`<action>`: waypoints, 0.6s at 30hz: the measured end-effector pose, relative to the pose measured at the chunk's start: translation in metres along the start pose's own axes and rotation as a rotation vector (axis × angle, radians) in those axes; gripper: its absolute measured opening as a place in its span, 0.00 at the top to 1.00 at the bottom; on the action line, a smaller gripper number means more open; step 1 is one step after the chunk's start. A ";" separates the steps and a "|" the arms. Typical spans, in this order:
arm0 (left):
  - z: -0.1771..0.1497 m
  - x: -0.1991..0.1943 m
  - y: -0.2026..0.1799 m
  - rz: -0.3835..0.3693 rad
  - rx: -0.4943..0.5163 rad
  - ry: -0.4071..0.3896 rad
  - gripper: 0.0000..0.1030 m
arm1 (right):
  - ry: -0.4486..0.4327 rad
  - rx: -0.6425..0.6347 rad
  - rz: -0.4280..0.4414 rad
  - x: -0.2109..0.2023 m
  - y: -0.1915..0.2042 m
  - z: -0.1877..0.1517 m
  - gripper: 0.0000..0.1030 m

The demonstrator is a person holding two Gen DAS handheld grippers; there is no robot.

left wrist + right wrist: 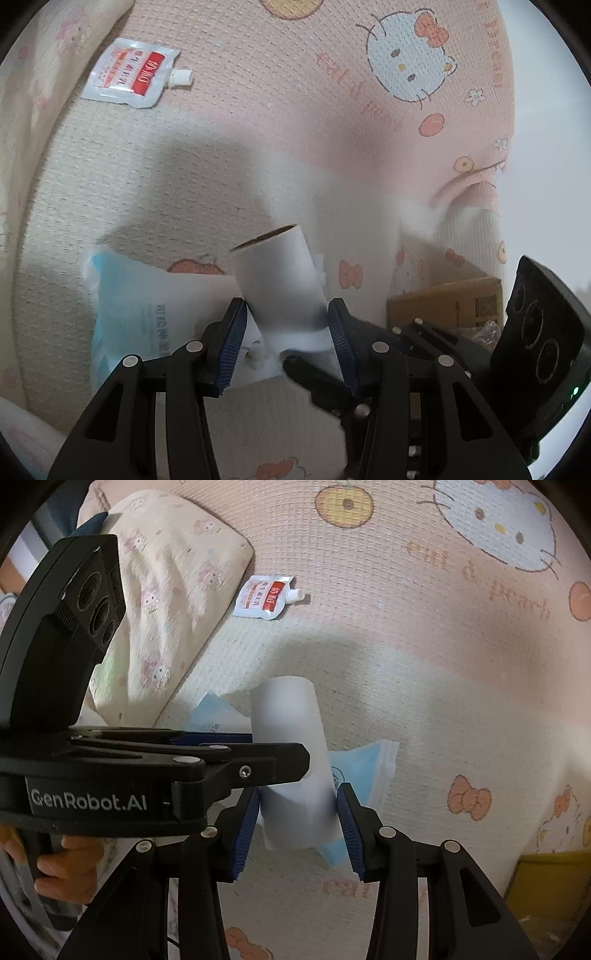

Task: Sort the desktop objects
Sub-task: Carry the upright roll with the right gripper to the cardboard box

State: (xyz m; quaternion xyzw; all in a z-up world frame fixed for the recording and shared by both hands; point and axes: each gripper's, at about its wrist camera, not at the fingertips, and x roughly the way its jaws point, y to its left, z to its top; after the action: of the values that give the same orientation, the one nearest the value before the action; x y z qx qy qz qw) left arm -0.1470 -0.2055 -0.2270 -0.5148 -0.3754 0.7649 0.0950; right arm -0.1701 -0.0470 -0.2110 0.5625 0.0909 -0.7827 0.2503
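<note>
Left wrist view: the left gripper [286, 343] has its jaws clamped on a white paper roll [277, 273], which tilts up between them. Under it lies a blue-white packet [140, 295]; well beyond the jaws, a red-labelled spout pouch [129, 74] rests unsorted on the printed mat [258, 92]. A cardboard box [447, 299] sits right of the jaws (contents unclear).

Right wrist view: the right gripper [299, 827] brackets the same roll's lower end; I cannot tell if its pads press. A yellow container [554, 882] shows at the lower right, its inside hidden. Sorting looks barely begun.
</note>
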 end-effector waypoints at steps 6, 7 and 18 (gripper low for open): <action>-0.002 0.002 -0.008 -0.016 0.031 -0.026 0.54 | -0.016 0.013 -0.020 0.000 0.000 -0.003 0.58; -0.003 0.001 -0.010 -0.018 0.042 -0.031 0.55 | -0.022 0.029 -0.010 -0.003 -0.002 -0.004 0.58; -0.036 -0.015 -0.052 -0.067 0.236 -0.108 0.56 | -0.138 0.115 -0.025 -0.044 -0.009 -0.040 0.58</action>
State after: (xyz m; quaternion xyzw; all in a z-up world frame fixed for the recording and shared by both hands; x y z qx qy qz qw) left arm -0.1223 -0.1600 -0.1879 -0.4454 -0.3042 0.8267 0.1600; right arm -0.1308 -0.0097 -0.1859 0.5197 0.0353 -0.8266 0.2131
